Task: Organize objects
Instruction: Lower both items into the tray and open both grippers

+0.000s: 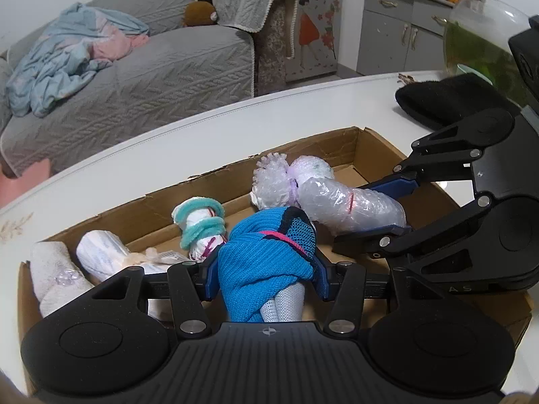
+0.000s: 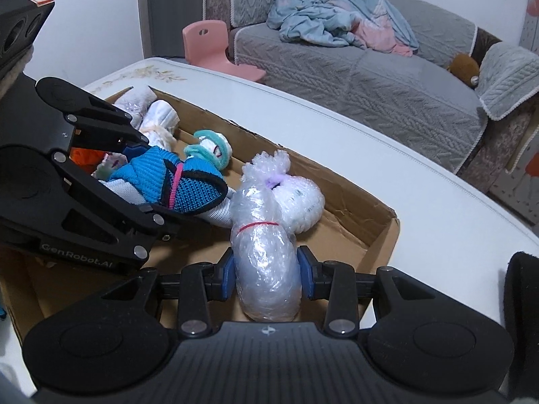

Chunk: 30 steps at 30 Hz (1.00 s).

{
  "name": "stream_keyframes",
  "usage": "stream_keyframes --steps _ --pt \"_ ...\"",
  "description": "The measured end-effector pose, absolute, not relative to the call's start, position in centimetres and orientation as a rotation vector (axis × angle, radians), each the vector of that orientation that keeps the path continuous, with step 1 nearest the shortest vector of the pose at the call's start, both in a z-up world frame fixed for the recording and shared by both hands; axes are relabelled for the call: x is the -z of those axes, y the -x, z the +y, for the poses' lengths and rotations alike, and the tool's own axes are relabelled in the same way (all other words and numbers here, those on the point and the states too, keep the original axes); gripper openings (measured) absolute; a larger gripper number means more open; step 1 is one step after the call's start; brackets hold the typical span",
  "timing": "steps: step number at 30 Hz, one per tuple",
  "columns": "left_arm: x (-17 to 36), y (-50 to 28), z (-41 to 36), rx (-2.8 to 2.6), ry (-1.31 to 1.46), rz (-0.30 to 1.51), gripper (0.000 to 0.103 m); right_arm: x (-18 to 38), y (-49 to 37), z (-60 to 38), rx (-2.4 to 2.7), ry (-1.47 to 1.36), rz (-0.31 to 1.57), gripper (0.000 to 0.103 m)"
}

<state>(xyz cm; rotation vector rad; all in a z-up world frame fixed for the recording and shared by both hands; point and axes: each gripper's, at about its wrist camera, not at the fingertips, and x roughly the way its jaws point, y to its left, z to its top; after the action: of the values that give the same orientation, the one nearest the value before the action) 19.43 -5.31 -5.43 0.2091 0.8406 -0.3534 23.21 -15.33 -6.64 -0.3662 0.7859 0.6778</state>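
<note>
A shallow cardboard box (image 1: 337, 141) (image 2: 377, 215) lies on a white table. My left gripper (image 1: 266, 279) is shut on a blue knitted bundle (image 1: 266, 256) with a pink band, held over the box; it also shows in the right wrist view (image 2: 175, 181). My right gripper (image 2: 267, 276) is shut on a bubble-wrap bundle (image 2: 266, 269) tied with a red band, also seen in the left wrist view (image 1: 350, 205). In the box lie a second bubble-wrap bundle (image 1: 273, 181), a white bundle with teal bands (image 1: 202, 222) and white rolls (image 1: 97, 256).
A black cloth item (image 1: 448, 97) lies on the table (image 1: 235, 124) right of the box, by a glass bowl (image 1: 485, 43). Beyond the table stand a grey sofa (image 2: 370, 74) with a blue blanket, a pink stool (image 2: 215, 47) and a grey cabinet (image 1: 397, 33).
</note>
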Motion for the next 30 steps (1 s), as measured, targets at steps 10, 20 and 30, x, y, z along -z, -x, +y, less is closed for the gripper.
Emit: stream_keyframes --steps 10,20,30 --pt "5.6 -19.6 -5.5 0.342 -0.203 0.83 0.062 6.6 -22.7 -15.3 -0.643 0.45 0.731 0.04" --pt "5.5 -19.8 -5.3 0.344 -0.184 0.836 0.078 6.6 -22.2 -15.4 -0.62 0.513 0.699 0.047" --pt "5.2 -19.8 -5.1 0.333 -0.172 0.844 0.087 6.0 -22.4 -15.4 -0.623 0.524 0.694 0.051"
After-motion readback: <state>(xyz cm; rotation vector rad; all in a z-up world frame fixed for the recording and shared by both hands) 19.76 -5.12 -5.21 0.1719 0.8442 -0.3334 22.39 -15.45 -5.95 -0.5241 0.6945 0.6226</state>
